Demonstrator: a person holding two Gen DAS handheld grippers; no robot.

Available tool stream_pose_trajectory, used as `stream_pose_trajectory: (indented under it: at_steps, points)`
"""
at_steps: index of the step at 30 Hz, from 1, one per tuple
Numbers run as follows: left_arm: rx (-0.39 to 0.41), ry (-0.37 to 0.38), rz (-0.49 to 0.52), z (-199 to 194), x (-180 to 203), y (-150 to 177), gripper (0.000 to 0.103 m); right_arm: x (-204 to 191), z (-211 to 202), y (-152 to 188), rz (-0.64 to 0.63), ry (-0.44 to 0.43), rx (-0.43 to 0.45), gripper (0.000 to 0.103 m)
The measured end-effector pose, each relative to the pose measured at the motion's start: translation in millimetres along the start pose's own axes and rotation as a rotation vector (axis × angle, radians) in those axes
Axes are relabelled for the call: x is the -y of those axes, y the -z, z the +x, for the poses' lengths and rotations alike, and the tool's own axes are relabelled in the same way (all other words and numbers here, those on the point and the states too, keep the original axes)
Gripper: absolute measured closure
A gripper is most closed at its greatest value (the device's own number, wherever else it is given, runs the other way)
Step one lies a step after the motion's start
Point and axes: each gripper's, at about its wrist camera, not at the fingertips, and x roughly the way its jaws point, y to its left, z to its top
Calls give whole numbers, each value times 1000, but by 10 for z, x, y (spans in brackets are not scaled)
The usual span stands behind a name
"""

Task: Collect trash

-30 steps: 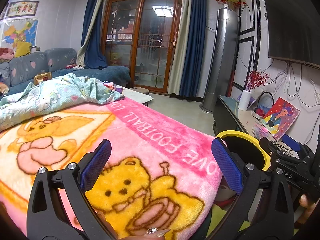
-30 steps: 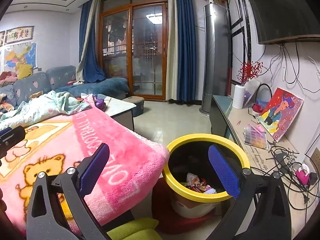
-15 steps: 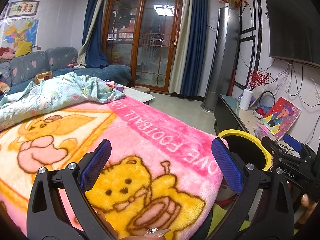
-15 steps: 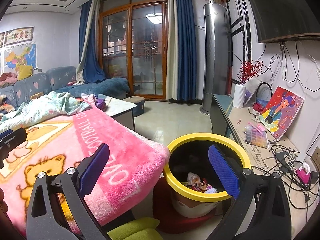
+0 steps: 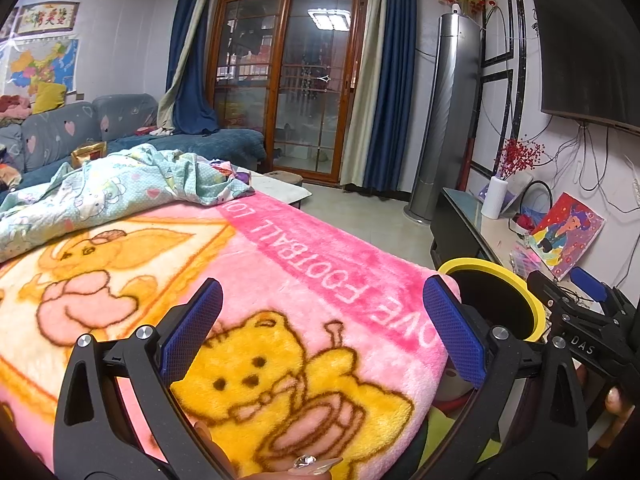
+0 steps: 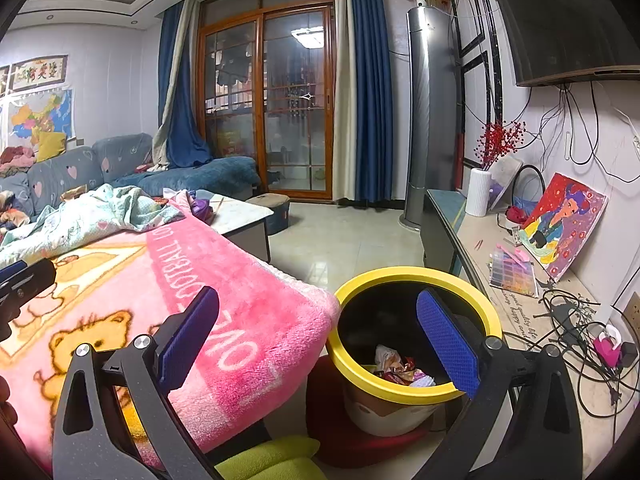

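Observation:
A trash bin with a yellow rim [image 6: 412,276] stands on the floor beside the pink blanket's edge; crumpled wrappers [image 6: 394,366] lie inside it. The bin also shows in the left wrist view [image 5: 500,268]. My right gripper [image 6: 318,336] is open and empty, hanging above the gap between blanket and bin, its right finger over the bin's mouth. My left gripper [image 5: 322,328] is open and empty above the pink bear blanket [image 5: 280,280]. The right gripper's body shows at the right edge of the left wrist view [image 5: 580,320].
A light-blue quilt [image 5: 120,192] lies bunched at the blanket's far side. A low TV counter [image 6: 540,300] with cables, a painting and a white vase runs along the right wall. A red cushion [image 6: 332,420] lies under the bin, a green one [image 6: 272,460] in front.
Both grippers have held nearly still; the views shifted only slightly. Both stay open and empty.

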Motion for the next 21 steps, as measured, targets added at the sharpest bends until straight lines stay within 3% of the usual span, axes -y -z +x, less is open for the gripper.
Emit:
stream_pose_trajectory:
  at_steps: [21]
  points:
    - [-38,-40,4,23,-81,49,11,-114,-20,-54,-13,-18,15,7]
